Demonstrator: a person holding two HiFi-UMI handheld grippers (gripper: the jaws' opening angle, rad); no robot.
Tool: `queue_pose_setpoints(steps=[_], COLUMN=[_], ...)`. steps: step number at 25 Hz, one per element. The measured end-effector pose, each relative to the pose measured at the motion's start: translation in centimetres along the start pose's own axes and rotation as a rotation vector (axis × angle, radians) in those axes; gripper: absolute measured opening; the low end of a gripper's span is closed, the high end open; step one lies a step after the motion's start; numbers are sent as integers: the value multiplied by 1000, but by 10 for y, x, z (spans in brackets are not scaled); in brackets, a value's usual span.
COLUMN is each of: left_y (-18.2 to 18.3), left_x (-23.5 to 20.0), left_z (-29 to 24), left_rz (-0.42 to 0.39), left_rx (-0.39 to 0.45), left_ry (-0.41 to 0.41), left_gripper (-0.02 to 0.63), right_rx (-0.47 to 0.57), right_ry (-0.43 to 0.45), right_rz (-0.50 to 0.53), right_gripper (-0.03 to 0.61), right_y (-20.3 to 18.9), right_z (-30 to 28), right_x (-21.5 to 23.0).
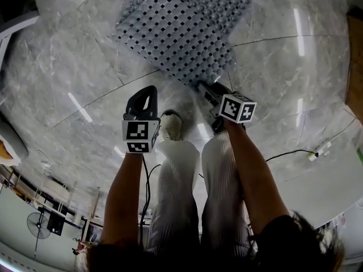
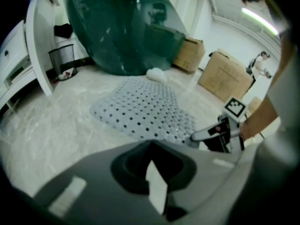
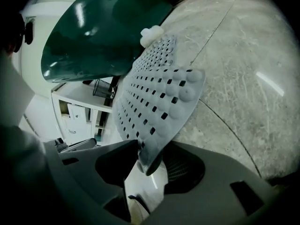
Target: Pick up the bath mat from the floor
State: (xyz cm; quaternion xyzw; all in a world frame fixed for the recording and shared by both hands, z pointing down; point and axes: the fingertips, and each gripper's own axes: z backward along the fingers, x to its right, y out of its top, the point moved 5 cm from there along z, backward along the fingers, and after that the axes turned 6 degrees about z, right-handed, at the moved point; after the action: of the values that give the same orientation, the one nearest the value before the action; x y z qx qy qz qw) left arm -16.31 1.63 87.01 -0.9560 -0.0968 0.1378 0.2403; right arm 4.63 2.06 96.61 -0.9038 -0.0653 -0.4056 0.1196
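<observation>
A grey bath mat (image 1: 181, 27) with rows of square holes lies on the marble floor, also seen in the left gripper view (image 2: 140, 109). Its near corner points at me. My right gripper (image 1: 205, 89) reaches that corner, low over the floor (image 2: 193, 137). In the right gripper view the mat (image 3: 154, 102) runs up from the right gripper (image 3: 149, 172), and its corner tip sits between the wide-standing jaws with no visible squeeze. My left gripper (image 1: 142, 95) hangs to the left of the mat, off the floor. The left gripper (image 2: 156, 182) has nothing between its jaws.
A big dark green panel (image 2: 122, 27) leans beyond the mat, with a small white lump (image 2: 156, 74) at its foot. Cardboard boxes (image 2: 227, 74), a wire bin (image 2: 63, 60) and white furniture (image 2: 14, 69) stand around. A white cable (image 1: 295, 152) lies at right, my shoe (image 1: 170, 126) just behind the grippers.
</observation>
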Motion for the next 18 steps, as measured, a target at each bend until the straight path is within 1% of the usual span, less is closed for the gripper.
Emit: queue_pose_setpoints(steps=[2, 3, 5, 6, 8, 11, 14, 18], left_y=[-2, -4, -9, -12, -13, -12, -12, -13], left_x=[-1, -1, -1, -2, -5, -3, 2, -3], left_z=[-3, -4, -7, -8, -11, -14, -16, -17], left_rz=[1, 0, -7, -13, -17, -13, -23, -15], left_rx=[-1, -5, -16, -23, -30, -14, -8, -13], left_ry=[0, -2, -5, -6, -5, -5, -7, -6], left_gripper=[5, 5, 5, 5, 5, 5, 5, 5], right_rx=[8, 16, 34, 38, 27, 6, 7, 5], right_ry=[15, 38, 115, 152, 200, 229, 255, 249], right_rz=[0, -13, -54, -68, -61, -15, -11, 20], right_gripper=[162, 158, 147, 153, 153, 153, 150, 150], right_y=[-1, -2, -4, -4, -4, -1, -1, 10], right_z=[-2, -1, 1, 1, -1, -4, -11, -26], right_x=[2, 3, 1, -1, -5, -11, -13, -23])
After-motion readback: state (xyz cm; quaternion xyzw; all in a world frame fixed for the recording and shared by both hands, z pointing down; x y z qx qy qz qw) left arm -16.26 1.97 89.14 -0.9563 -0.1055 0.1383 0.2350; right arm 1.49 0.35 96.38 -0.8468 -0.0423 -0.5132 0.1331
